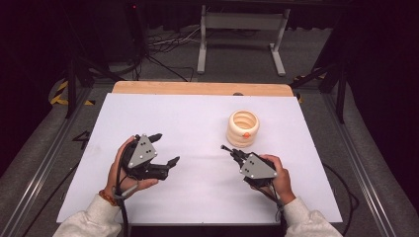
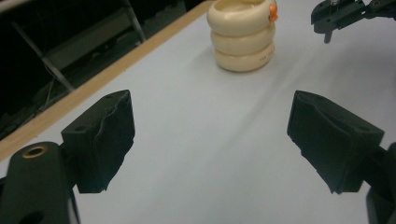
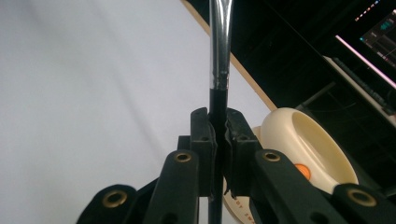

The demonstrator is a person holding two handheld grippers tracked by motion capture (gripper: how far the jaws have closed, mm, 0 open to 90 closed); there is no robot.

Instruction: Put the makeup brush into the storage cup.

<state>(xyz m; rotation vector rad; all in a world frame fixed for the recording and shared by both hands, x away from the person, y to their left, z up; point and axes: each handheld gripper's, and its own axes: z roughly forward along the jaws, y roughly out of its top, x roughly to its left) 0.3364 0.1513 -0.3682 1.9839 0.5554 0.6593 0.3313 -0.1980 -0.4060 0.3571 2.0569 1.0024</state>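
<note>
My right gripper is shut on a thin rod with a black lower part and a shiny silver upper part, which stands up between the pressed jaws. A cream ribbed cup with a small orange spot stands just beyond it, to its right in the right gripper view. My left gripper hovers over the left middle of the white table, open with nothing between its jaws. It faces the cup and the right gripper.
A white sheet covers the table, with a strip of bare wood along the far edge. Beyond it stand a grey metal frame and cables on the floor. Dark rails run down both sides.
</note>
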